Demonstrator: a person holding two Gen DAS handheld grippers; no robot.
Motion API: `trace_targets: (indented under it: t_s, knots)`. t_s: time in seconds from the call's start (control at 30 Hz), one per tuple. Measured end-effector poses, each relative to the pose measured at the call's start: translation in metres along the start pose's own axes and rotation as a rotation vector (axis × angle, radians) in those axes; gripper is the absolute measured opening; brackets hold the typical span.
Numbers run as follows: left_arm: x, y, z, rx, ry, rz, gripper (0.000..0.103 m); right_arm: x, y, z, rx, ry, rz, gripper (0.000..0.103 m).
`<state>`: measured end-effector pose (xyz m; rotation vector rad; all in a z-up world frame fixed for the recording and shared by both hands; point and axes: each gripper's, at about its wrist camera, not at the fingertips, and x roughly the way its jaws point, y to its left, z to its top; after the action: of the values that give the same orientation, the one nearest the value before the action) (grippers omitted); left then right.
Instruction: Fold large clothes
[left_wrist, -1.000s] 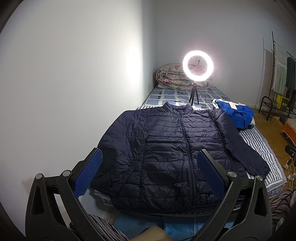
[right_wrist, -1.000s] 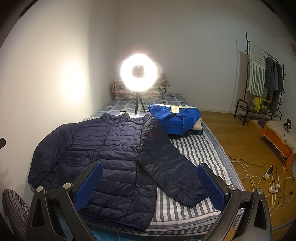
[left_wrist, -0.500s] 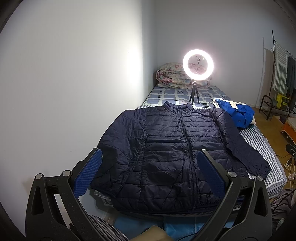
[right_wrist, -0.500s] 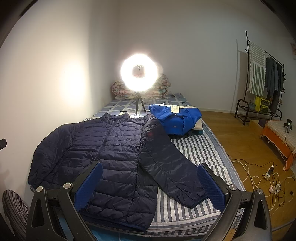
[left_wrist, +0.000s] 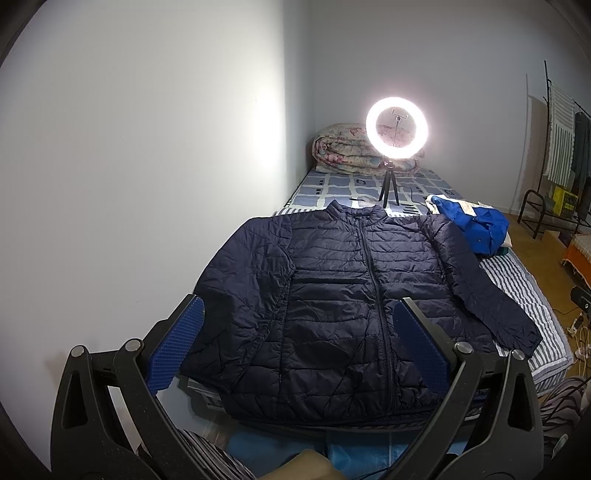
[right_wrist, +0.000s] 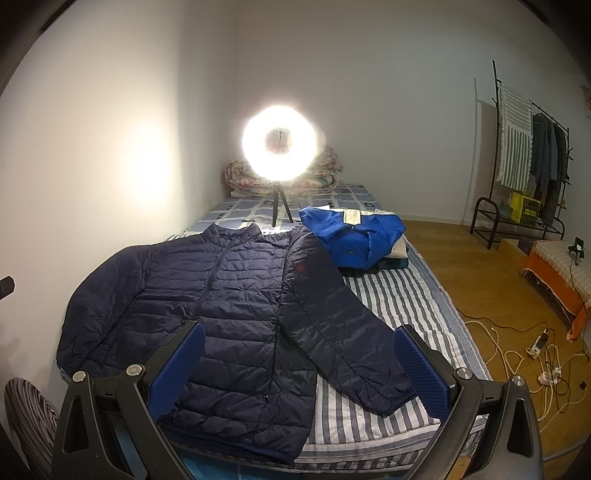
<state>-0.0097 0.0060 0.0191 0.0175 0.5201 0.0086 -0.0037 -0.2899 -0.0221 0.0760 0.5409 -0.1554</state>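
Lying flat and face up across the near end of the bed (right_wrist: 413, 291): navy quilted jacket (left_wrist: 343, 295), zipped, collar toward the ring light (left_wrist: 397, 127). Hem hanging just at the near edge of the striped mattress. Left-hand sleeve, as seen, tucked along the body next to the wall (left_wrist: 147, 147); other sleeve (right_wrist: 343, 332) angling outward over the stripes, cuff near the bed's open side.

Left gripper (left_wrist: 295, 349) hovering short of the hem, jaws spread wide, blue pads (left_wrist: 175, 347) framing the lower front of the jacket, gripping nothing. Right gripper (right_wrist: 295, 363) hovering likewise, jaws equally wide and empty, one pad over the jacket's lower body, the other (right_wrist: 419, 369) just beside the outstretched cuff.

Sitting behind the jacket, toward the open side: bundled blue garment (right_wrist: 354, 236) on top of other folded pieces. Ring light standing on a small tripod mid-bed, glaring strongly in the right wrist view. Rolled floral quilt (left_wrist: 347, 149) resting at the far end against the wall. Clothes rack (right_wrist: 524, 155) standing on the wooden floor, white cables (right_wrist: 517, 354) trailing near the bed.
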Motion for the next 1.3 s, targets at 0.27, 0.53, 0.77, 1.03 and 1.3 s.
trace_targets:
  t_s: [0.27,0.53,0.77,1.03,1.3]
  knots:
    - [0.000,0.000,0.000,0.000,0.002,0.001,0.103,0.007,0.005,-0.002,-0.005,0.007,0.008,0.103]
    - [0.003,0.002,-0.003,-0.004,0.013,0.004,0.103,0.014,0.007,-0.004,-0.013,0.015,0.017,0.103]
    - [0.005,0.016,-0.012,-0.022,0.026,0.032,0.103,0.022,0.023,-0.007,-0.027,0.016,0.084,0.103]
    - [-0.013,0.031,-0.024,-0.085,0.013,0.053,0.103,0.026,0.060,-0.002,-0.125,-0.018,0.267,0.102]
    - [-0.044,0.029,-0.045,-0.115,-0.005,0.077,0.103,0.042,0.116,-0.013,-0.284,-0.031,0.507,0.092]
